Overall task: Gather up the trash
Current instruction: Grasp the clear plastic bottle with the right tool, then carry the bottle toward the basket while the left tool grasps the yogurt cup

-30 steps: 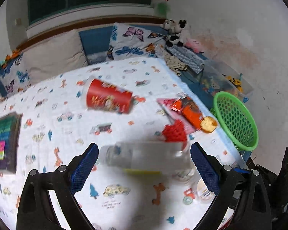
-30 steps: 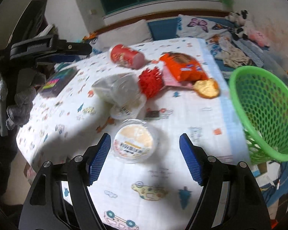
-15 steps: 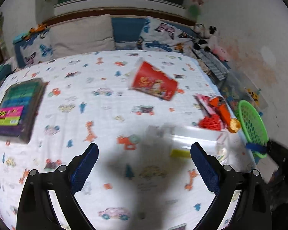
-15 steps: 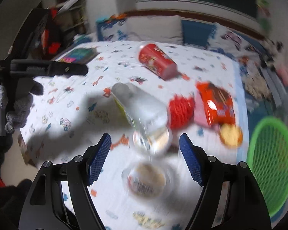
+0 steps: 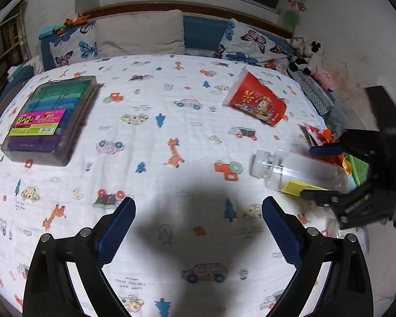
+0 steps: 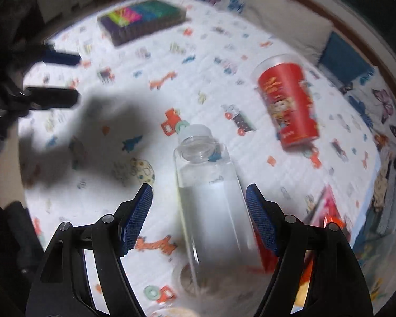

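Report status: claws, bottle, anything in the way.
Left claw open, empty. Right claw just closing, bottle between, not yet gripped. Cup lies clear.

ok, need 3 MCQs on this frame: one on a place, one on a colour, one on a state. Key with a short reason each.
1. Where does the clear plastic bottle lie?
A. Between the right gripper's fingers
B. Inside the marker case
C. On a pillow

2. What colour is the paper cup?
A. Green
B. Red
C. Blue

3. How is the left gripper?
A. Shut on the cup
B. Shut on the bottle
C. Open, holding nothing

Key:
1 A: the right wrist view shows the bottle lying between the blue pads, gaps on both sides.
2 B: red cup with a cartoon print, on its side on the bedsheet.
3 C: its jaws stand apart over bare sheet.
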